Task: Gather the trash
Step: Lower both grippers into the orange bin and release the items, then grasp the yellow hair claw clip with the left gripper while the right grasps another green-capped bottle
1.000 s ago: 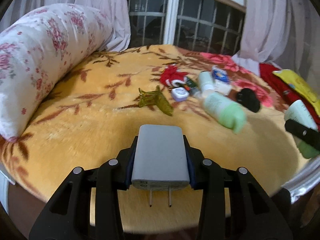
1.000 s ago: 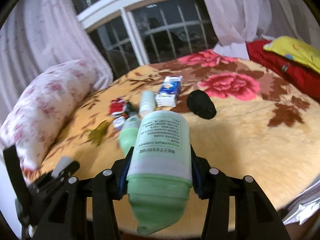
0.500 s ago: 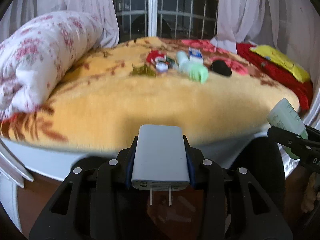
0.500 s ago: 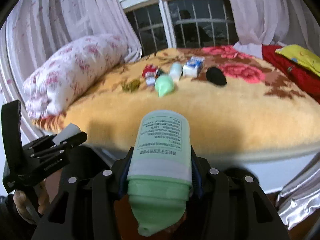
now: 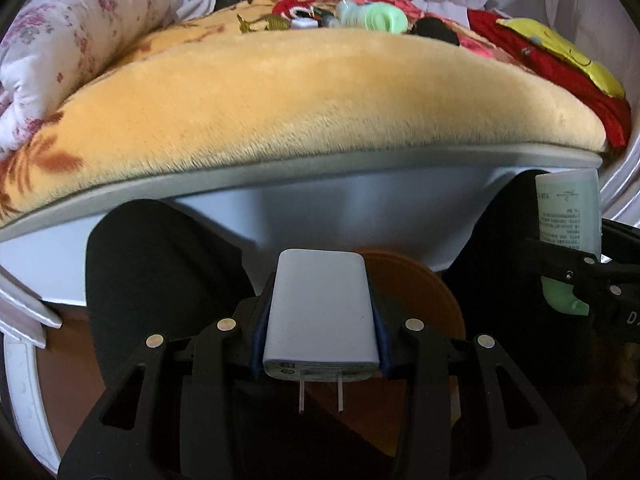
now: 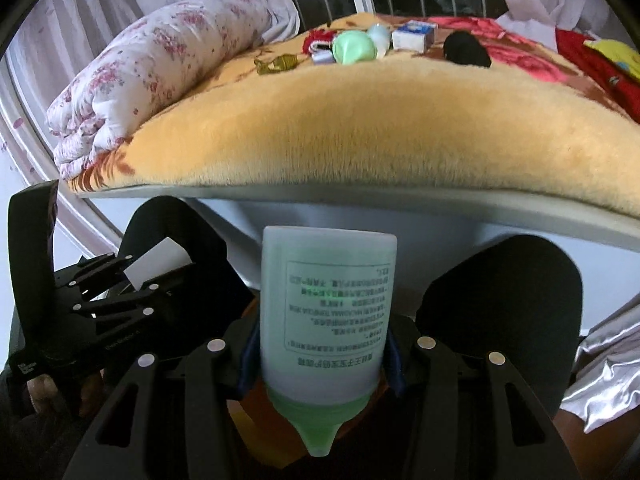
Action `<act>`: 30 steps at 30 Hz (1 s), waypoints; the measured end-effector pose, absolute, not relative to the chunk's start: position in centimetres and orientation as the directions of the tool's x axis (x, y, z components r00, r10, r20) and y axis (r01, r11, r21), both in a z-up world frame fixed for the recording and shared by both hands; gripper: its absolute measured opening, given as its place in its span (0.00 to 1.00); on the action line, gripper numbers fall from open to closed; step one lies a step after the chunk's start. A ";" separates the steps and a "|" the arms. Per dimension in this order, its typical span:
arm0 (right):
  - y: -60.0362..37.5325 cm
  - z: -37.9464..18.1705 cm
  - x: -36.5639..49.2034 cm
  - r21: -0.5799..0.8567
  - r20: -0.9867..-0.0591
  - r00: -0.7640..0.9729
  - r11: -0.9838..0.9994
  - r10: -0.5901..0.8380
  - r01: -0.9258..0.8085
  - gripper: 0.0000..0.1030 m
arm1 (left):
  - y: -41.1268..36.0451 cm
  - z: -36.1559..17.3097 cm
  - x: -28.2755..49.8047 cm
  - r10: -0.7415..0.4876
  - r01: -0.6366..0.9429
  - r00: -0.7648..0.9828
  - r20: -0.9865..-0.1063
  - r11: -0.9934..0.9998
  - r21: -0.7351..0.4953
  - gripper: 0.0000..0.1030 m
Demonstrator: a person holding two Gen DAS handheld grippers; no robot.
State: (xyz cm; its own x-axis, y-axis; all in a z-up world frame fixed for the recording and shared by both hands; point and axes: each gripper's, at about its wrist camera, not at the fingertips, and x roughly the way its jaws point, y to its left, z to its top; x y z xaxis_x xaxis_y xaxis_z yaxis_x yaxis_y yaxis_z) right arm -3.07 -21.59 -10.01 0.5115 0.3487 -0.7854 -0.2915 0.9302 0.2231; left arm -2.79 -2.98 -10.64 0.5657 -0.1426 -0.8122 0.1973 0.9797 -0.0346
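"Looking along the left gripper, what sits between its fingers?"

"A white plug-in charger, pinched on both sides by the blue pads, its two metal prongs pointing back toward the camera at 6 o'clock. It hangs below the edge of the bed, over a round brown-orange rim lined in black; I cannot tell what that container is."

"And the right gripper?"

"Clamped on a pale green bottle, nozzle end toward the camera at 6 o'clock, printed label facing up. In the left wrist view the same bottle shows at 3 o'clock, held upright in the black fingers. In the right wrist view the left gripper appears at 9 o'clock with the white charger poking from it."

"Where is the rest of the clutter?"

"On the yellow plush blanket, up at 12 o'clock: a second green bottle lying with its round end toward the camera, a paler bottle touching it, a blue and white carton just beside that, a black lump toward 1 o'clock, a red item and a small olive-green piece toward 11. A floral rolled quilt lies along the blanket's edge at 10 o'clock."
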 end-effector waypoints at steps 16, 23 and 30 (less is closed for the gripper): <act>-22.6 -10.9 -2.5 0.244 -0.802 0.497 0.941 0.331 -0.233 0.74 | -3.1 -11.5 -2.5 -0.117 0.195 0.543 -0.832 0.981 -0.010 0.71; -23.5 -9.5 -2.9 0.240 -0.769 0.554 0.947 0.319 -0.213 0.74 | -3.0 -11.2 -2.5 -0.104 0.184 0.552 -0.827 0.983 -0.001 0.71; -23.2 -6.2 -0.8 0.191 -0.713 0.635 0.954 0.297 -0.232 0.74 | -3.3 -10.7 -2.2 -0.085 0.184 0.563 -0.822 0.983 0.024 0.71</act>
